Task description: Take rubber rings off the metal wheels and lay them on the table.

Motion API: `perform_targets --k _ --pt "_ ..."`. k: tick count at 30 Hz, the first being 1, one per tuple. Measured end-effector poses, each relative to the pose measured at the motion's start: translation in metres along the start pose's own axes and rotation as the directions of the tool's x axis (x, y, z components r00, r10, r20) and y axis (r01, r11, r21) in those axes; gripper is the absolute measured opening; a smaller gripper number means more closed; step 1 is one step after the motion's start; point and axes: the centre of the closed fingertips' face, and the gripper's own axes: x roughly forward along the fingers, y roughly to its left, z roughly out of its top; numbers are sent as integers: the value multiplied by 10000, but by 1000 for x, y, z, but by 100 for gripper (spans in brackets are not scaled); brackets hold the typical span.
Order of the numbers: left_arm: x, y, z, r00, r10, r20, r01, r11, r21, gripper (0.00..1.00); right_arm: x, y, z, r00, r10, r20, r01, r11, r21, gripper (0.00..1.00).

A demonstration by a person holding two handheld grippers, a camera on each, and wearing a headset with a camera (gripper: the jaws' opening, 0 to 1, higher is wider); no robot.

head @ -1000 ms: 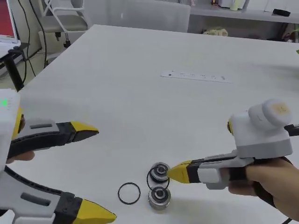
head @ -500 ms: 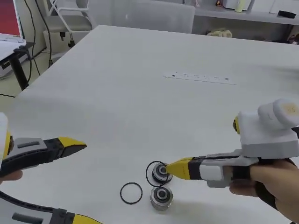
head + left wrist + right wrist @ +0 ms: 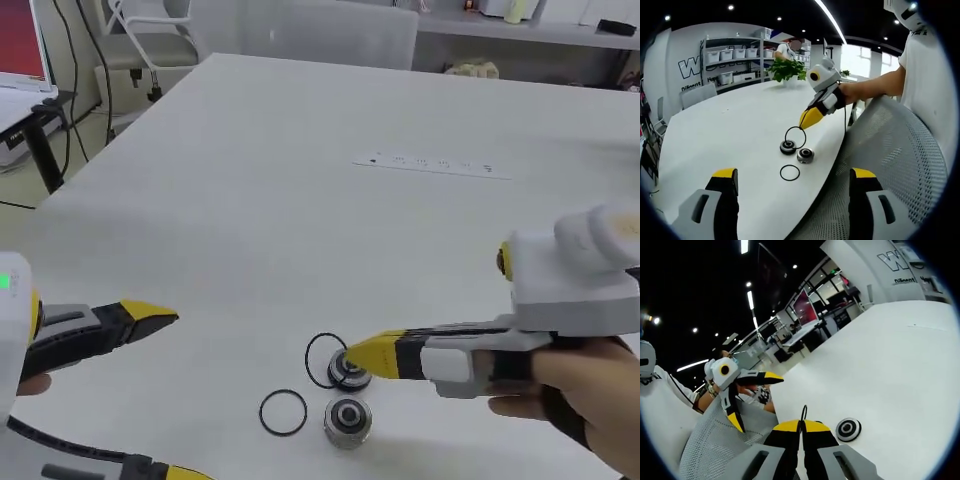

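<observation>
Second ring half off, near the worktop's front edge
Open and idle, the left gripper (image 3: 175, 392) hangs at the left; a loose ring (image 3: 283, 412) lies beside the bare wheel (image 3: 347, 418); the right gripper (image 3: 352, 357), clamped on the second ring (image 3: 308, 360), has it touching the far wheel (image 3: 352, 375), which, unheld, may drag or roll off the edge

Two wheels sit close to the near edge of the surface (image 3: 250, 200), the far wheel (image 3: 349, 372) just behind the near wheel (image 3: 348, 418). A loose ring (image 3: 283, 412) lies flat just left of the near wheel, apart from it. The right tongs (image 3: 352, 355) reach in from the right, pinched on a second ring (image 3: 322, 358) that stands up at the far wheel's left side. The left tongs (image 3: 172, 395), spread wide, hang over the near-left edge. A power strip (image 3: 430, 165) lies well behind, toward the far edge.
</observation>
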Motion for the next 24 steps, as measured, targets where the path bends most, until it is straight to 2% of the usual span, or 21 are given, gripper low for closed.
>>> perform_targets --k 10,18,21,24 --pt "1 -1 -1 10000 -74 43 75 9998 -203 90 10 5 -1 10000 -3 -71 2 10000 -52 0" --pt "1 -1 -2 9999 -122 -20 121 9995 -285 88 21 -3 -11 9980 -509 -386 491 9977 -465 0" --pt "1 -1 -3 9999 -131 -62 129 9993 -340 88 23 -10 -16 9940 -894 -628 838 9927 -868 0" --pt "1 -2 -4 9998 -176 -111 171 9991 -377 86 27 -13 -18 9920 -1091 -635 1028 9901 -956 0"
